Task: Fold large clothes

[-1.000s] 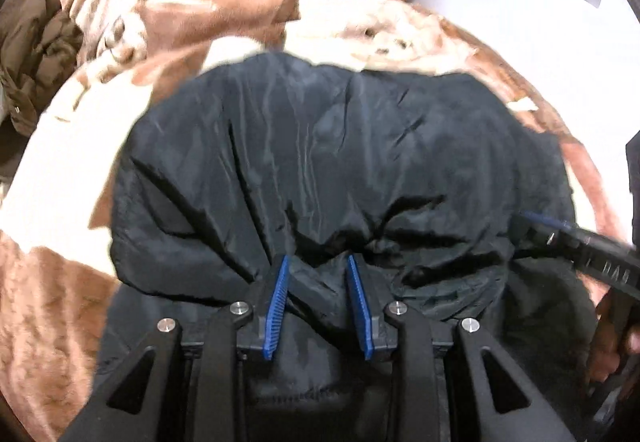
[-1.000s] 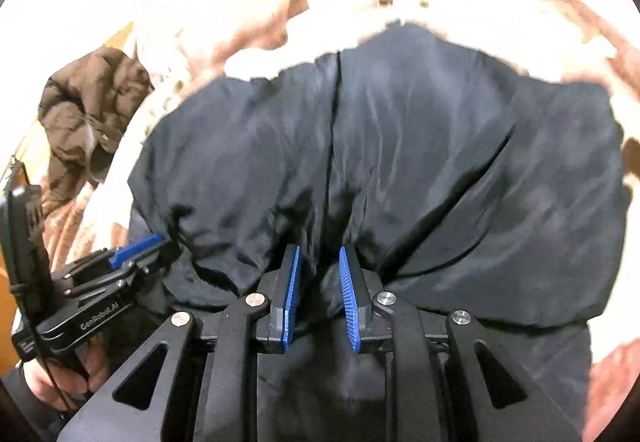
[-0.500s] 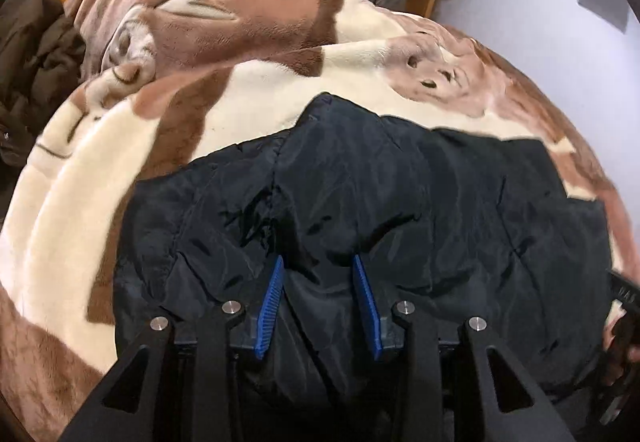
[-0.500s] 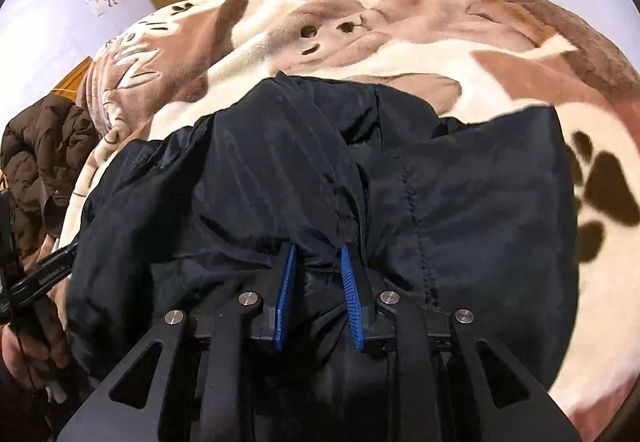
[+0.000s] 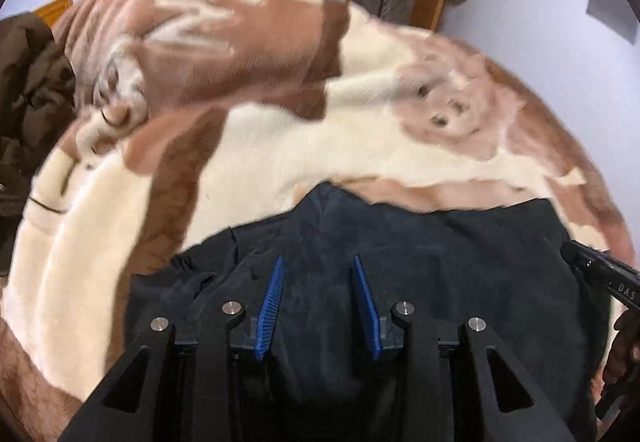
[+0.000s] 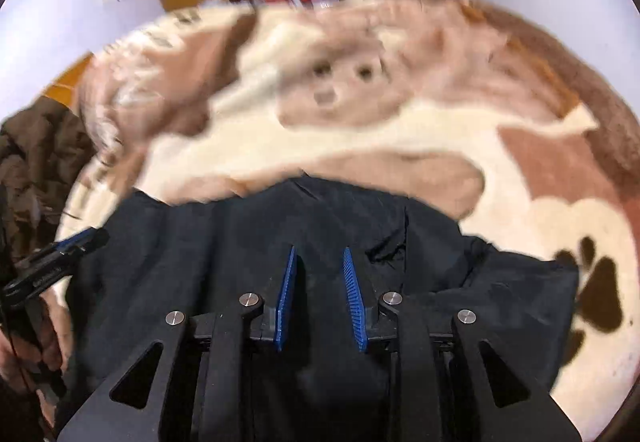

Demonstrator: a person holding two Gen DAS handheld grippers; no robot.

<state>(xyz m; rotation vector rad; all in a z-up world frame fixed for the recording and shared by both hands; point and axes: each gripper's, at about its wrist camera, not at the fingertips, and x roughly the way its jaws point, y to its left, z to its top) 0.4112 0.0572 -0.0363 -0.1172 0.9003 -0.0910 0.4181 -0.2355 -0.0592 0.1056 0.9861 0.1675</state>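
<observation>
Black jacket (image 5: pixel 440 262) bunched right under both hand-held grippers

Left hand-held gripper (image 5: pixel 318 302) part open over fabric; right hand-held gripper (image 6: pixel 320 294) opening, fabric between its pads.

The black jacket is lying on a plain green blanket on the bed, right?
Not quite. The black jacket does lie on a blanket on the bed, but the right wrist view shows that it is brown and cream, patterned with paw prints, not plain green.

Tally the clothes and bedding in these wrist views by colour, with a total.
Black: 1, the jacket spread on the bed.
Dark brown: 1, the coat heaped at the bed's left edge.
Brown and cream: 1, the blanket under the jacket.
Total: 3
</observation>
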